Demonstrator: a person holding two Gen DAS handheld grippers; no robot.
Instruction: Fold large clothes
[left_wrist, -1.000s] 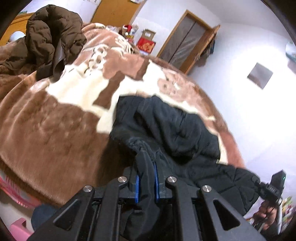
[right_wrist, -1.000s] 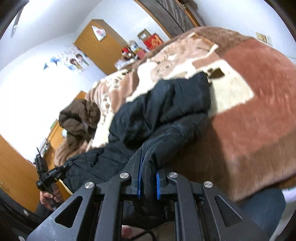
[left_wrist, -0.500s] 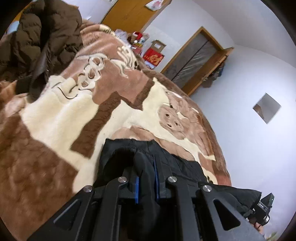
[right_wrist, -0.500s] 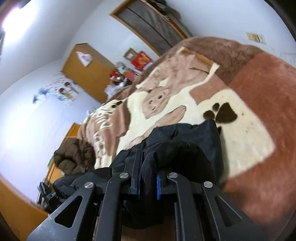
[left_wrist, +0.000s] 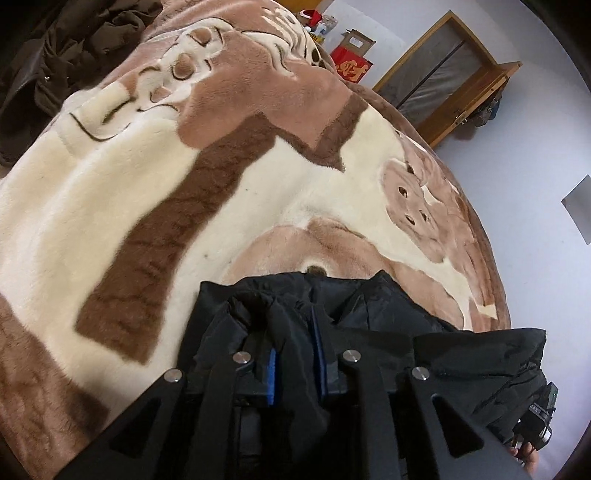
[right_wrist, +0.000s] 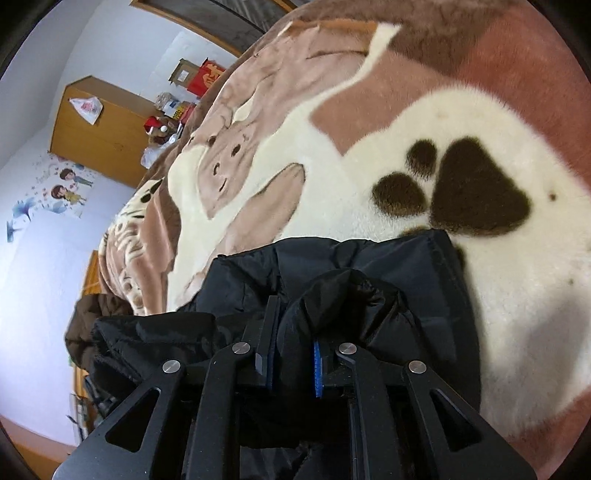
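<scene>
left gripper (left_wrist: 293, 350): clamped on a bunched fold of the black jacket (left_wrist: 388, 325)
right gripper (right_wrist: 293, 343): pinching another fold
jacket: sprawled on the plush blanket (left_wrist: 184, 184)
brown coat (left_wrist: 55, 55): way past the jacket, far side of the blanket

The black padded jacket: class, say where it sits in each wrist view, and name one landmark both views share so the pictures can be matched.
Left wrist view: the black padded jacket fills the lower centre and right, bunched between the left gripper jaws.
Right wrist view: the jacket lies lower centre, pinched in the right gripper jaws.
Shared landmark: the red box beyond the blanket.
</scene>
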